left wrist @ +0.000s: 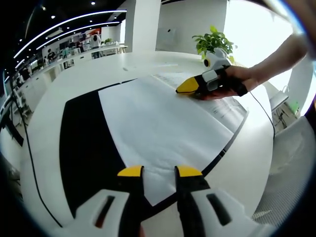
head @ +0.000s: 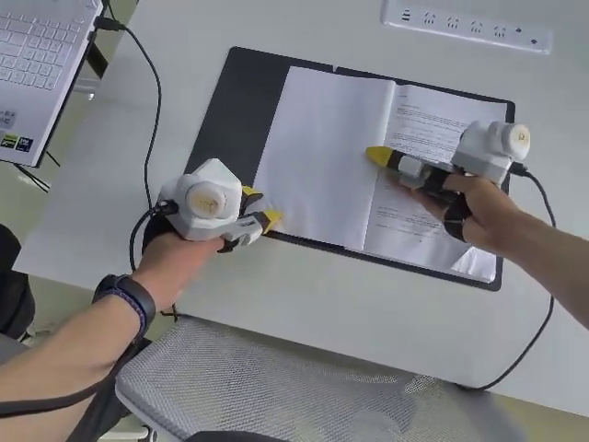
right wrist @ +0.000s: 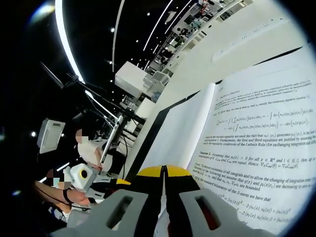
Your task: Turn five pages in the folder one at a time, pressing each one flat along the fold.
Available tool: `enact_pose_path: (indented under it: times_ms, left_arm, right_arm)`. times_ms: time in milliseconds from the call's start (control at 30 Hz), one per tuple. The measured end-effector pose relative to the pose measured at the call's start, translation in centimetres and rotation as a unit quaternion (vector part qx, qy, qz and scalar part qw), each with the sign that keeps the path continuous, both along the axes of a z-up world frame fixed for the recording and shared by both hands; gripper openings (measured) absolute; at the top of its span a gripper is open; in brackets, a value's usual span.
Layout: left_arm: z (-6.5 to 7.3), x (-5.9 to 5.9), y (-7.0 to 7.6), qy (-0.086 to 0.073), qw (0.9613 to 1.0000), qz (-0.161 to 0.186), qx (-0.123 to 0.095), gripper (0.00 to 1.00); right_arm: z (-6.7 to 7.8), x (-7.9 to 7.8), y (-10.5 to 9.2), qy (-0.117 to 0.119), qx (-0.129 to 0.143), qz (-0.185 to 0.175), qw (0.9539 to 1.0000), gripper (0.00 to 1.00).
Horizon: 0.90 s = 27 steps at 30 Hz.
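A black folder (head: 230, 110) lies open on the white table. A blank turned page (head: 317, 157) lies over its left half and a printed page (head: 433, 120) over its right half. My right gripper (head: 375, 155) is shut, its yellow tips resting on the paper beside the fold. Its own view shows the closed tips (right wrist: 163, 171) over the printed page (right wrist: 256, 148), at the edge of the blank page (right wrist: 182, 133). My left gripper (head: 270, 219) sits at the blank page's near left corner. It stands open (left wrist: 159, 172) with a narrow gap just above the page (left wrist: 158, 123).
A white laptop (head: 37, 64) sits at the far left with a black cable (head: 152, 101) trailing toward the folder. At the back right lies a power strip (head: 465, 26). A mesh chair (head: 304, 387) stands below the table's near edge. A potted plant (left wrist: 213, 42) stands beyond the folder.
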<state>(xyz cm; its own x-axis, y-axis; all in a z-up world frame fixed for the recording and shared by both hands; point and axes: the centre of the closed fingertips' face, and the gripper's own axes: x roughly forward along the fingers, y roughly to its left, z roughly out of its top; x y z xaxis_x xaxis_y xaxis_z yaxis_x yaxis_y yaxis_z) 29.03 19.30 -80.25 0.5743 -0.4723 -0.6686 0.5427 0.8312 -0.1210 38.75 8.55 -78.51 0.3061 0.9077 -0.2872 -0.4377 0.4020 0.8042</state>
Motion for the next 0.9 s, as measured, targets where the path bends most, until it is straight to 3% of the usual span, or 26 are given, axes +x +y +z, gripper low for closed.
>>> enact_pose_path:
  times_ms: [667, 900]
  left_arm:
    - [-0.3, 0.2, 0.1, -0.002, 1.0, -0.001, 0.0, 0.24]
    - [-0.5, 0.2, 0.1, -0.004, 1.0, 0.0, -0.001, 0.24]
  right_arm:
    - [0.0, -9.0, 0.4, 0.013, -0.008, 0.058, 0.9982, 0.0]
    - [-0.3, -11.7, 0.2, 0.022, -0.009, 0.061, 0.9979, 0.0]
